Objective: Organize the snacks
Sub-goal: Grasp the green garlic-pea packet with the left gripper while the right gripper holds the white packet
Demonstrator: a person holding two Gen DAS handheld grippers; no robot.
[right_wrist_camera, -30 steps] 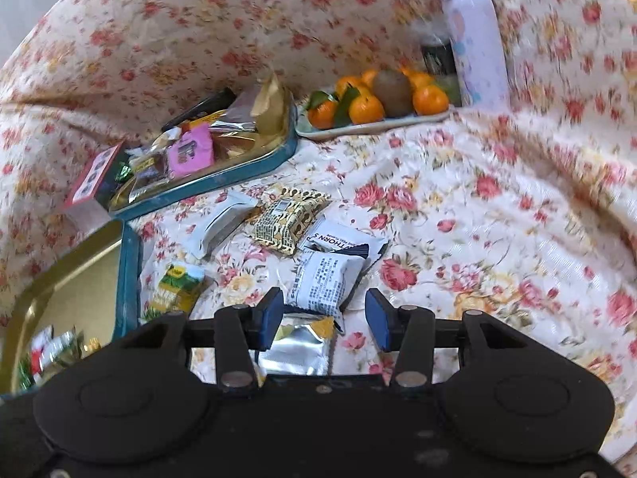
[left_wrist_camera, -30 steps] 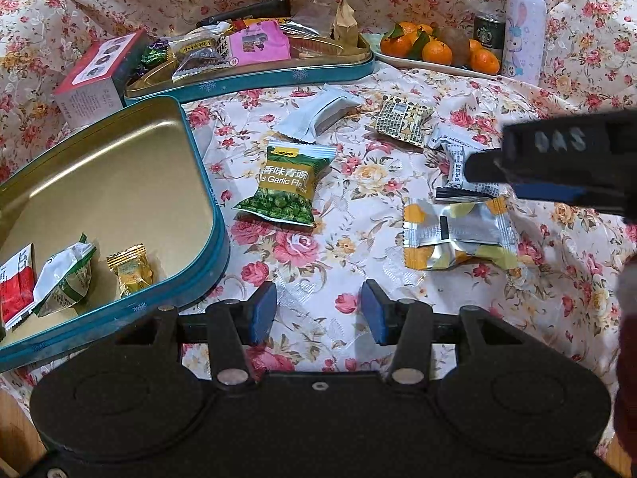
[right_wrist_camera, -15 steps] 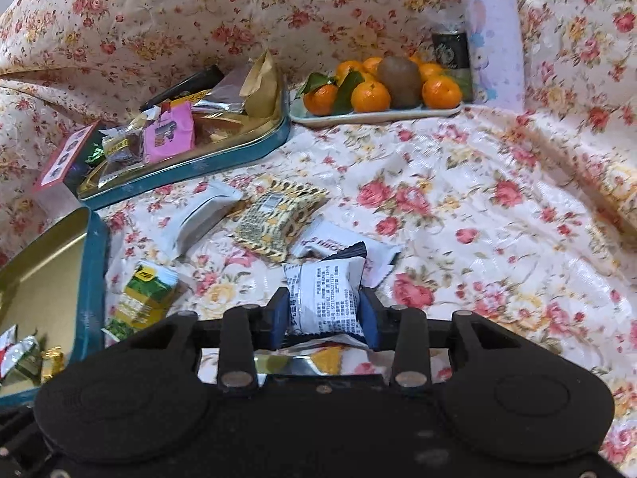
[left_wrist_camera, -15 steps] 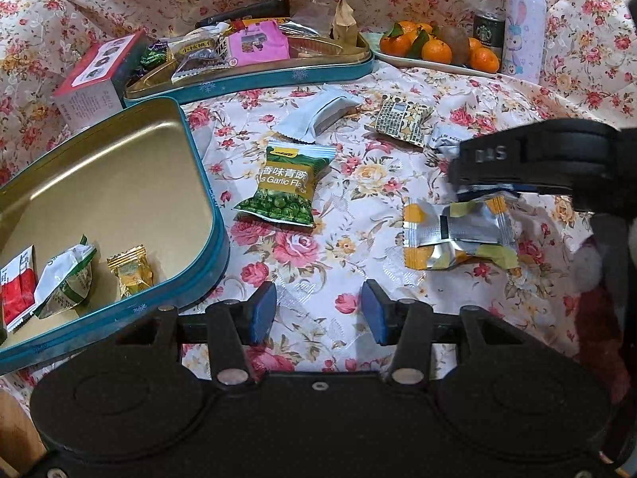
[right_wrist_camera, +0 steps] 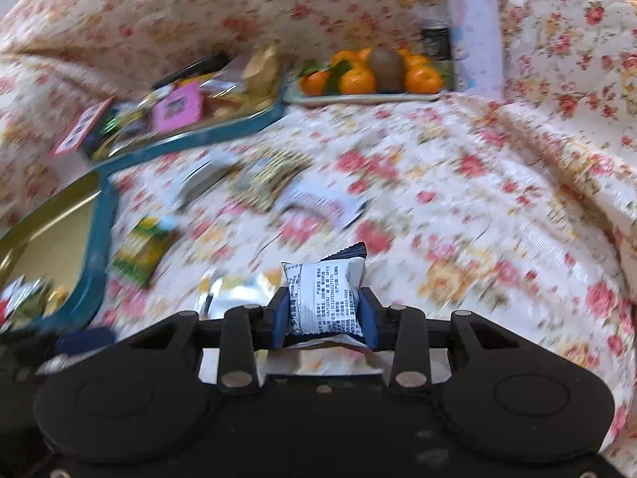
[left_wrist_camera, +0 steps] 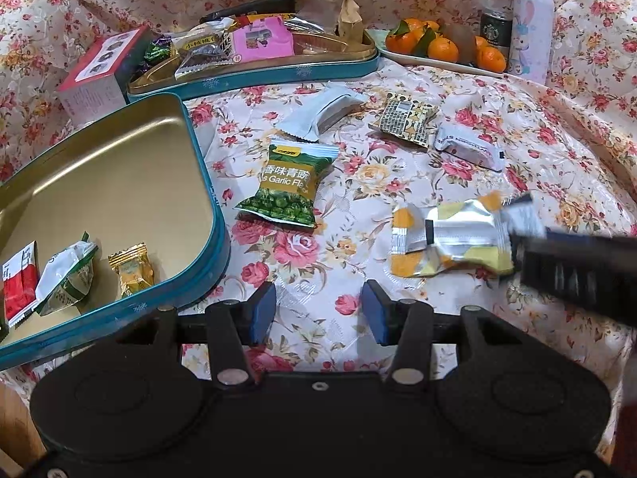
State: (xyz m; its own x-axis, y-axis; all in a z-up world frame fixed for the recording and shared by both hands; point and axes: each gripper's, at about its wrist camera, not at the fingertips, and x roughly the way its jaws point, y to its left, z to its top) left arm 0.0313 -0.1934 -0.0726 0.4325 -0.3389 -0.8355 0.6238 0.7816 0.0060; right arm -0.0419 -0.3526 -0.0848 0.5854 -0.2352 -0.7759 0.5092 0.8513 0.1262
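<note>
On the floral cloth (left_wrist_camera: pixel 458 91), snack packets (left_wrist_camera: pixel 288 183) lie scattered.

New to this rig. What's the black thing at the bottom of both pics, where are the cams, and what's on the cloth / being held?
No robot here: a person carries a hand-held gripper in each hand, and a fisheye camera on each one looks forward along its two blue-padded fingers. The black shape at the bottom of each picture is that tool's own body.

Left wrist view: the left hand-held gripper is open and holds nothing. Before it, on the floral cloth, lie a green pea packet and a silver-and-yellow packet. On the left stands an open teal tin with three small snacks inside. A second tin of snacks and a plate of fruit sit farther back.

Right wrist view, blurred by motion: the right hand-held gripper is shut on a white snack packet, held above the cloth.
</note>
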